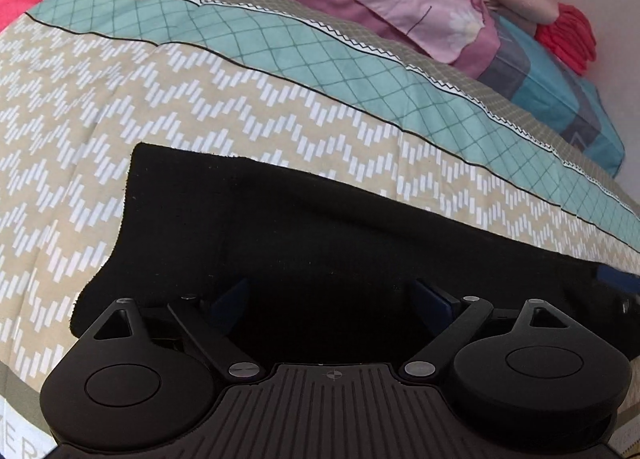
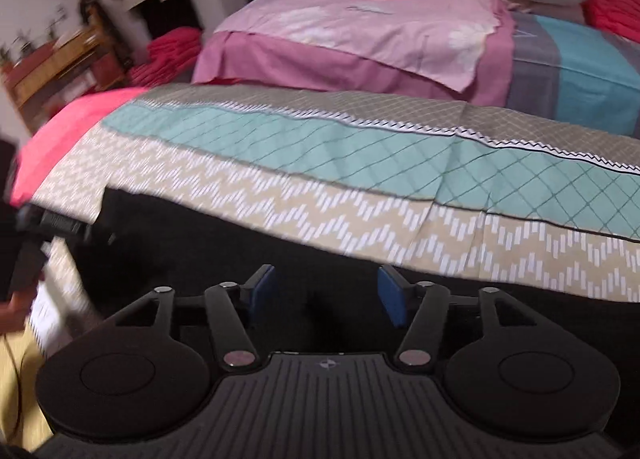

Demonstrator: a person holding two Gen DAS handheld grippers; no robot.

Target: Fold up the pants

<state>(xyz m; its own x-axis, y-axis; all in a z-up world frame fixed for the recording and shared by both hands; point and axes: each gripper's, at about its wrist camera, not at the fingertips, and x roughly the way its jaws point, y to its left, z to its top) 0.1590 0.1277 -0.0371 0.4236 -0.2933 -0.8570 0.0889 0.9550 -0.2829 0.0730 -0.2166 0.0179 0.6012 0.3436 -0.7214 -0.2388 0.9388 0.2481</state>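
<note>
Patterned bed cover [image 1: 200, 107] carries the black pants [image 1: 320, 227]. Left gripper [image 1: 334, 299] and right gripper [image 2: 326, 295] hover over them, fingers apart, grasping nothing. Careless pinching could bunch the fold.

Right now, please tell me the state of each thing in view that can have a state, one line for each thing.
Pants: black, lying flat on the bed, near edge hidden by the tongs.
Left tongs: open over the pants, nothing pinched.
Right tongs: open over the pants, nothing pinched.
Bedspread: spread smooth under the pants.
Pillow: lying flat at the far end of the bed.
</note>
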